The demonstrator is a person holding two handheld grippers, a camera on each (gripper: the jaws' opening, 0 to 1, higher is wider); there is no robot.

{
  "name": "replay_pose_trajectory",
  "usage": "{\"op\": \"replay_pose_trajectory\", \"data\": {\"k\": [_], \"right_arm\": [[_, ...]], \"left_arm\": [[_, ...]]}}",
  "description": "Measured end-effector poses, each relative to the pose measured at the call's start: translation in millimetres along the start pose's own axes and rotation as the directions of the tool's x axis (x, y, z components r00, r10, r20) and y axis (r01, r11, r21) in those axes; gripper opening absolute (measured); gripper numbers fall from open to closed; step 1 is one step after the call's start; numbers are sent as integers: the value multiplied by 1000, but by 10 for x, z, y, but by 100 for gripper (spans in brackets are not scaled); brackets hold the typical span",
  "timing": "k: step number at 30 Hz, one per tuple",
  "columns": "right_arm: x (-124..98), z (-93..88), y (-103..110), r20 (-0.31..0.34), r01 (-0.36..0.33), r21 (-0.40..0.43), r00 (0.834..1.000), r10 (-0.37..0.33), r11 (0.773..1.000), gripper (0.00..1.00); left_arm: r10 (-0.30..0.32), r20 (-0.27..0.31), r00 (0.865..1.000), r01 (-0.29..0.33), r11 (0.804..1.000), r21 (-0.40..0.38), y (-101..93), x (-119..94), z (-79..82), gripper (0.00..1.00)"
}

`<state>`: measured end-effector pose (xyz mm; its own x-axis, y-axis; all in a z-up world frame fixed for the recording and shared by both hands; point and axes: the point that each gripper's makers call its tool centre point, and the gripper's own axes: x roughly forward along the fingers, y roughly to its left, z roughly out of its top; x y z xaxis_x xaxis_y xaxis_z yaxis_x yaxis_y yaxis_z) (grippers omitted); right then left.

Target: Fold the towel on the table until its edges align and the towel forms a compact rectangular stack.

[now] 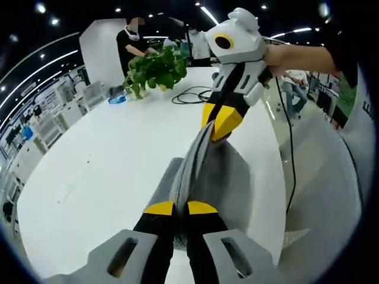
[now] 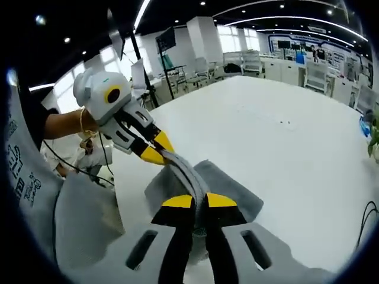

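A grey towel (image 1: 228, 183) hangs above the white table (image 1: 112, 171), its top edge stretched taut between both grippers. My left gripper (image 1: 180, 208) is shut on one end of that edge, yellow tips pressed together over the bunched cloth. The right gripper (image 1: 220, 123) comes in from the upper right, held by a hand, shut on the other end. In the right gripper view my right gripper (image 2: 199, 201) is shut on the towel (image 2: 234, 192), and the left gripper (image 2: 159, 149) pinches the far end of it. The lower part of the cloth drapes onto the table.
A green leafy plant (image 1: 155, 68) stands at the far side of the table, with a blue item (image 1: 116, 99) beside it and a black cable (image 1: 192, 94) coiled nearby. A person (image 1: 129, 41) stands behind the plant. The table edge (image 1: 281, 171) runs close on the right.
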<state>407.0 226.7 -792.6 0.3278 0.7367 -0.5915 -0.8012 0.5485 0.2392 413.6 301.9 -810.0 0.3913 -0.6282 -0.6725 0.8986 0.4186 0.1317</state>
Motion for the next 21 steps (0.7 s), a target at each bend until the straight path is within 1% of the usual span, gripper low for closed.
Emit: {"op": "replay_pose_trajectory", "data": {"k": [1,2,3,4,5,6,10,11,12,16,19,21], "right_arm": [[39,-10,-43,1,1,1,1000,-1,1000,4],[62,-19,-79,-1,6,21,1000,-6,1000,4],[85,-35,-122,-4,12,46,1000,-12,999,4],[109,-53,-162,-6,14,61,1000,-14,998,4],[145,-90,-214,-15,16,89,1000,-15,996,4],[189,-120,-259,-18,17,90,1000,-16,996,5],[344,-240,-347,-56,27,83,998,-22,996,5],[364,-249,-364,-56,28,81,998,-24,996,5],[394,-266,-412,-60,36,89,998,-31,995,5],[464,-342,-497,-74,39,131,997,-29,991,7],[478,-323,-550,-48,42,171,998,-34,984,10],[462,-277,-546,-23,31,190,999,-27,981,14]], "left_arm": [[0,-3,1000,0,1000,-8,24,35,-17,5],[10,4,1000,-9,999,-40,52,69,-27,5],[19,15,1000,-18,996,-87,73,110,-36,6],[20,17,1000,-18,994,-109,87,146,-57,6],[15,20,1000,-12,990,-141,95,207,-94,6],[8,10,1000,-6,985,-172,95,266,-155,6],[14,-19,1000,-17,979,-202,117,420,-278,6],[21,-24,999,-25,978,-208,133,451,-299,6],[21,-28,999,-26,977,-211,140,470,-313,6],[1,-38,999,-11,967,-256,181,548,-381,8],[-5,-23,1000,-2,955,-298,227,566,-379,10],[-11,1,1000,10,944,-330,255,555,-355,15]]}}
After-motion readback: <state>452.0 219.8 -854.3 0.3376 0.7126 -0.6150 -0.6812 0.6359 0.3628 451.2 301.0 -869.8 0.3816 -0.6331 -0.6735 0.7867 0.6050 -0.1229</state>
